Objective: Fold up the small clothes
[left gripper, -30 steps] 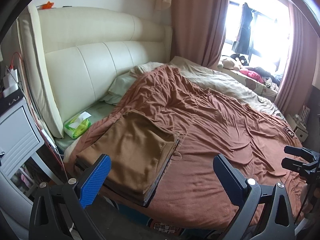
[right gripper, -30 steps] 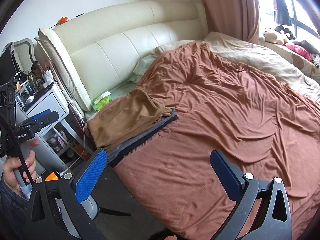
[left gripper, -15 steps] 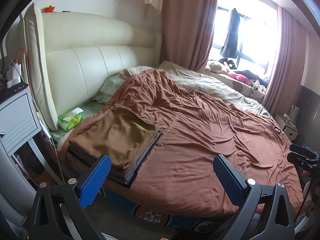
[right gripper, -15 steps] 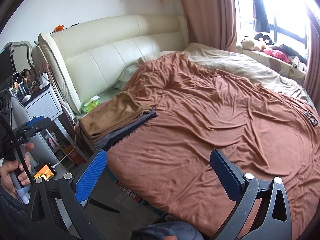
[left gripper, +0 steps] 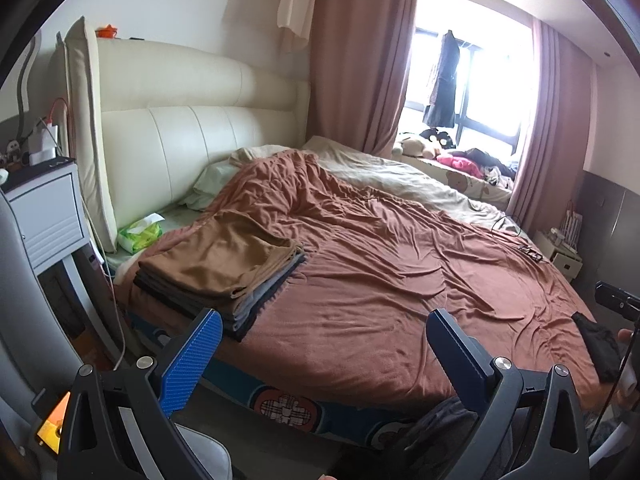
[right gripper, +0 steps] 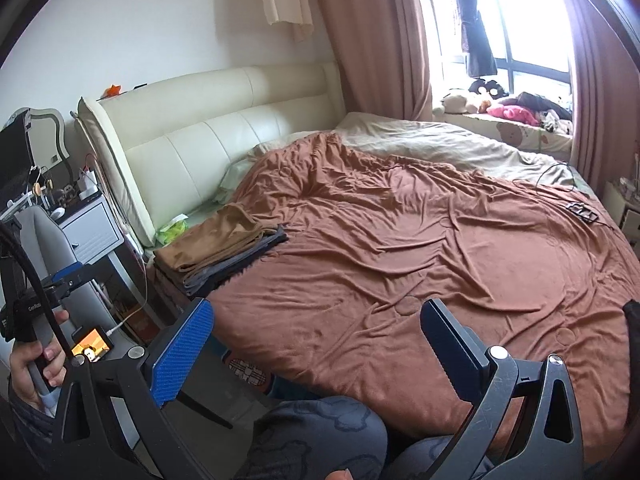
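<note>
Two grippers are held well back from the bed [left gripper: 360, 320], both with fingers spread wide and nothing between them: the left gripper [left gripper: 320, 356] and the right gripper [right gripper: 316, 344] are raised over the near edge of the brown cover, probably because no garment is being worked at this instant. A stack of folded clothes [left gripper: 224, 268] is kept at the bed's near corner by the headboard [left gripper: 192, 136], a tan piece on top and grey and dark ones beneath; it is likely set there so that the middle of the bed is left free for folding. A dark garment [left gripper: 600, 348] is seen at the opposite end of the bed's near edge, and is judged to be the next piece. Its shape cannot be made out, being partly cut off in the right view [right gripper: 632, 320]. A green packet [left gripper: 141, 234] is wedged between stack and headboard.
</note>
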